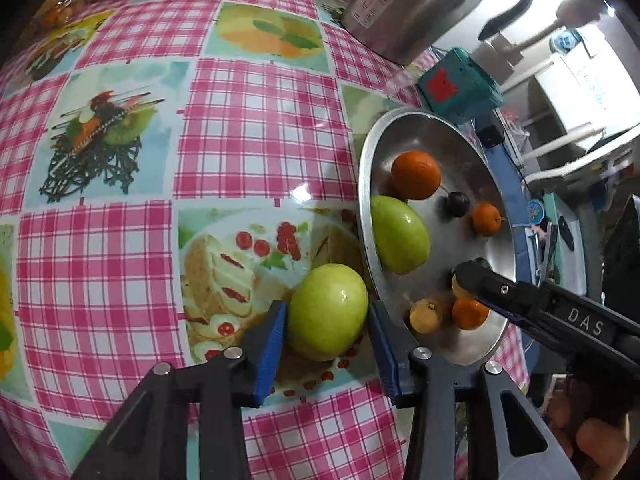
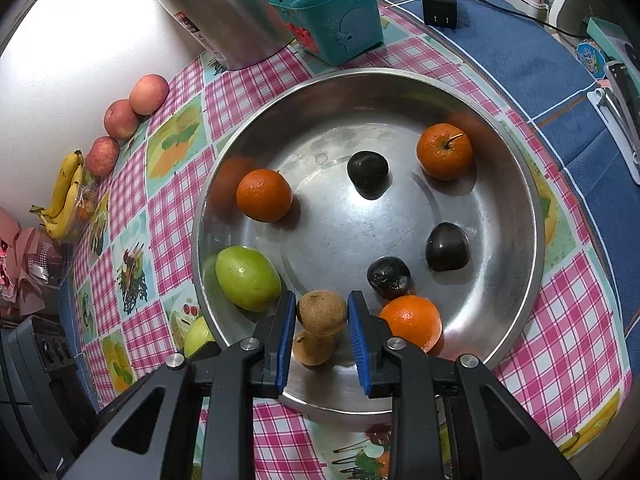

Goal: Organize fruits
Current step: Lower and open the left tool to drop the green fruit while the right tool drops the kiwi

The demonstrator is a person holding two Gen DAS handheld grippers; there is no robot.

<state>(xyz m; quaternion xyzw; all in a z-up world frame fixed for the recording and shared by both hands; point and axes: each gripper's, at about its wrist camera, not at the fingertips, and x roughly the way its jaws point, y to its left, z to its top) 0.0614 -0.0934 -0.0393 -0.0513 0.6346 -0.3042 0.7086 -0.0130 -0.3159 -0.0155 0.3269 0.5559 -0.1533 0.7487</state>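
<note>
A green fruit (image 1: 327, 312) rests on the checked tablecloth just left of the steel bowl (image 1: 363, 184). My left gripper (image 1: 328, 314) is shut on it, blue pads against both sides. In the right wrist view, my right gripper (image 2: 322, 306) is shut on a brown fruit (image 2: 322, 312) near the front of the bowl (image 2: 532, 216). A second brown fruit (image 2: 313, 348) lies just below it. Also in the bowl are another green fruit (image 2: 248, 278), three oranges (image 2: 264, 196) and three dark fruits (image 2: 367, 170).
A steel flask (image 2: 216, 4) and a teal box (image 2: 332, 12) stand behind the bowl. Red apples (image 2: 148, 94) and bananas (image 2: 64, 196) lie along the wall at the left. A black adapter (image 2: 439, 4) sits on the blue cloth at the back right.
</note>
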